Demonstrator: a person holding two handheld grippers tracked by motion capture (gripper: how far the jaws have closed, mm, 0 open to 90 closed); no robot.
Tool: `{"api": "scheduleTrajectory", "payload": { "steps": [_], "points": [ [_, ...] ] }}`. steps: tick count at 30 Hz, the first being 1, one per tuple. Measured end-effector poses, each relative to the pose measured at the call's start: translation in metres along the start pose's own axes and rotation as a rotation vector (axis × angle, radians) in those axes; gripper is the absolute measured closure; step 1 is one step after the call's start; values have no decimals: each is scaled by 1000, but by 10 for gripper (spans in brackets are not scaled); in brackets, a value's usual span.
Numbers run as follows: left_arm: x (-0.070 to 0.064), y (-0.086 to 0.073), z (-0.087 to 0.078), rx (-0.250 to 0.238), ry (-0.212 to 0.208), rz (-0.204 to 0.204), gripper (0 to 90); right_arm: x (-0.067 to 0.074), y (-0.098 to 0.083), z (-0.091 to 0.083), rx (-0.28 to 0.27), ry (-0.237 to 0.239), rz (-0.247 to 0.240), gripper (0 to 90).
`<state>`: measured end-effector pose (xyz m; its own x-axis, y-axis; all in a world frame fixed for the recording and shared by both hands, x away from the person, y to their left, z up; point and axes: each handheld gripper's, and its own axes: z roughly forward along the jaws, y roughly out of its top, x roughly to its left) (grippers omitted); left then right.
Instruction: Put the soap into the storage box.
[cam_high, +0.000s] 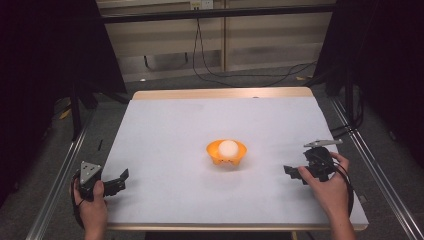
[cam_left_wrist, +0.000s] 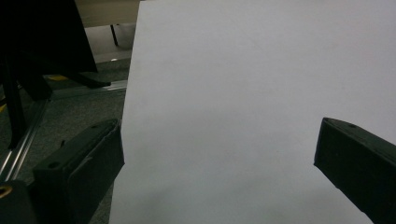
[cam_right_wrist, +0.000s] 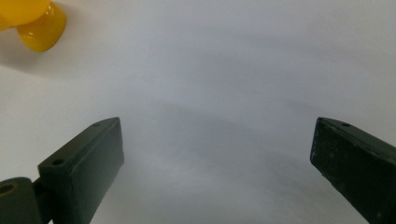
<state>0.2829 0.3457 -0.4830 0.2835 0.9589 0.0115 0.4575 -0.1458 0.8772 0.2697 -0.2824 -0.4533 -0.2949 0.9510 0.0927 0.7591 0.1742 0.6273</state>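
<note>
The left gripper (cam_high: 116, 182), near the table's (cam_high: 165, 125) front left corner, is a black device topped by a grey three-cornered plate (cam_high: 90, 172) pierced with small dark holes. A dark cable loops at the wrist beneath it. In the left gripper view its fingers (cam_left_wrist: 81, 168) are thick, matte black blocks with slanted ends and small round screw recesses on top. The right gripper (cam_high: 294, 174), near the table's front right edge, is black too, with a grey plate on top and a black cable curving around the hand. Its fingers (cam_right_wrist: 84, 161) look alike, dark blocks with screw holes; the person's forearms are bare, no sleeves showing
</note>
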Motion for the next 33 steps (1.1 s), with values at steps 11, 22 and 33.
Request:
{"api": "scheduleTrajectory", "payload": {
  "steps": [11, 22, 33],
  "points": [
    [0, 0, 0, -1, 3, 1, 14, -20, -25, -10, -47, -10, 55, 22],
    [-1, 0, 0, -2, 4, 2, 14, -41, -49, -22, -92, -18, 105, 18],
    [-1, 0, 0, -4, 3, 4, 15, -53, -65, -33, -140, -28, 111, 0]
  ]
}}
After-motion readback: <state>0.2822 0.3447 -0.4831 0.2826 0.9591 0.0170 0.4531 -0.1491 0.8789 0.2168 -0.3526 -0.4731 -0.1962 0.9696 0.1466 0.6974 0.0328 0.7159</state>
